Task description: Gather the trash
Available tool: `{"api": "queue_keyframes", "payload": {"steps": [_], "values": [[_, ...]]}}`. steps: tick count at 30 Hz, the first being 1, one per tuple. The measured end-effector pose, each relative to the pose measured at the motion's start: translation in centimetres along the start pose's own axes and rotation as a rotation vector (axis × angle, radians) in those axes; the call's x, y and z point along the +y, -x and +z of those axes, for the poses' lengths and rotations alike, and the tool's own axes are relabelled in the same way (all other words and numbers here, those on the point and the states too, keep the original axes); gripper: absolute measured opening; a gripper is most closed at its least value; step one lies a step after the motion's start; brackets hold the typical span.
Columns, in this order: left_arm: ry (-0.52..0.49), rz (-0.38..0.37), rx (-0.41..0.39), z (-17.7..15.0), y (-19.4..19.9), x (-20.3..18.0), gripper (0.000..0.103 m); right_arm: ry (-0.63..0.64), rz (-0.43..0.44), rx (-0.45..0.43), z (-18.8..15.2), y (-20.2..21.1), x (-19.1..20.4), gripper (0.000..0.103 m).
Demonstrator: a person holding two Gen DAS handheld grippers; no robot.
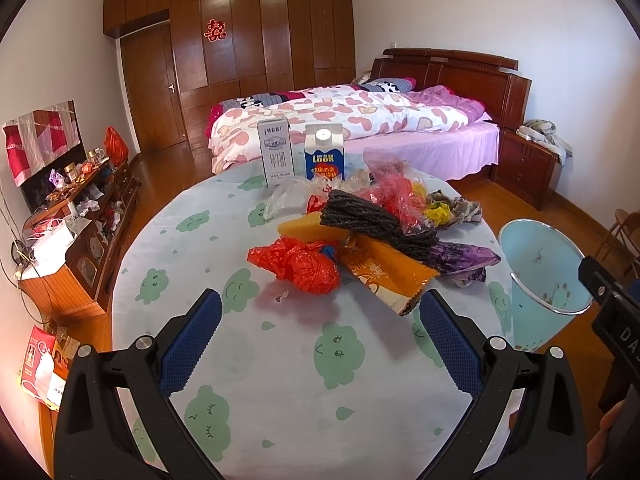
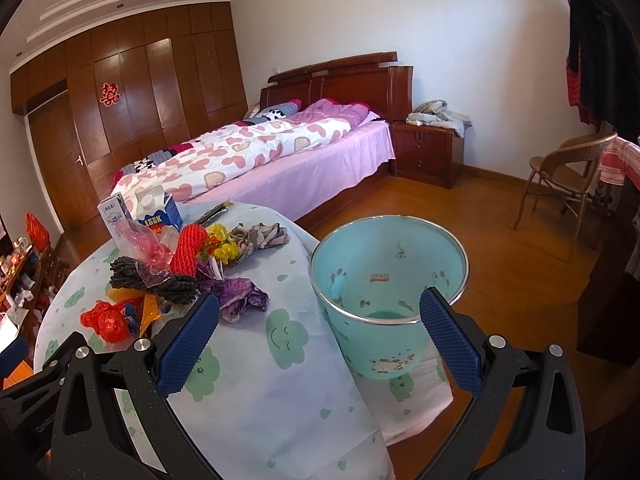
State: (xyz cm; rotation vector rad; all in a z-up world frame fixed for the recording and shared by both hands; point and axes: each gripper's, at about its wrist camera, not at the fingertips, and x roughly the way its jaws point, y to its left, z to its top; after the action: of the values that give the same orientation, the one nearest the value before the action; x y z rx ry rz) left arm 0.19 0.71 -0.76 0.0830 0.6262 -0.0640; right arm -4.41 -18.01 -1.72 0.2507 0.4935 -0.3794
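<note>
Left wrist view: we log our left gripper (image 1: 320, 312) low over the desk (image 1: 280, 380), its blue fingers (image 1: 192, 344) spread wide and grasping nothing. Going left to right on the cloud-print cloth: a white milk carton (image 1: 275, 153) and a blue carton (image 1: 324, 153) upright side by side at the far edge; a clear plastic bag (image 1: 286, 197) in front of them; a crumpled red plastic bag (image 1: 301, 266) nearest our fingers; an orange wrapper (image 1: 386, 276) just beside it; a bundle of dark rope (image 1: 378, 222) lying across the heap; a red net bag (image 1: 394, 196) behind it; a purple wrapper (image 1: 466, 260); crumpled paper (image 1: 460, 208) at the far right. Off the desk edge stands the light blue trash bin (image 1: 540, 276).

Right wrist view: our right gripper (image 2: 320, 316) hovers at the desk's right edge, fingers (image 2: 450, 344) likewise released and empty. To the left lies the trash heap, the red plastic bag (image 2: 108, 320) and purple wrapper (image 2: 240, 294) closest. To the right, the trash bin (image 2: 384, 264) stands open just beside the desk, tilted toward us. A bed (image 2: 256, 156) lies beyond.
</note>
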Motion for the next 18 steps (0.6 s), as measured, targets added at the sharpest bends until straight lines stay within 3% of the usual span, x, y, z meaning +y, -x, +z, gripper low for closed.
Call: {"api": "queue_keyframes", "payload": {"steps": [7,9,11,14,18], "values": [[0.045,-0.008,0.069,-0.5,-3.2,2.7,0.097,0.077,0.057,-0.015,0.0,-1.1,0.7,0.097],[0.065,-0.013,0.086,-0.7,-4.3,3.7,0.097,0.121,0.086,-0.011,0.1,-1.7,1.3,0.093],[0.084,-0.026,0.094,-0.7,-4.9,4.5,0.097,0.141,0.123,0.001,0.1,-2.4,1.8,0.079],[0.099,-0.045,0.089,-0.3,-5.8,5.5,0.096,0.157,0.191,0.041,0.4,-4.0,2.9,0.07],[0.108,-0.033,0.094,0.3,-7.4,6.6,0.095,0.181,0.294,0.067,1.1,-5.2,4.9,0.067]]}}
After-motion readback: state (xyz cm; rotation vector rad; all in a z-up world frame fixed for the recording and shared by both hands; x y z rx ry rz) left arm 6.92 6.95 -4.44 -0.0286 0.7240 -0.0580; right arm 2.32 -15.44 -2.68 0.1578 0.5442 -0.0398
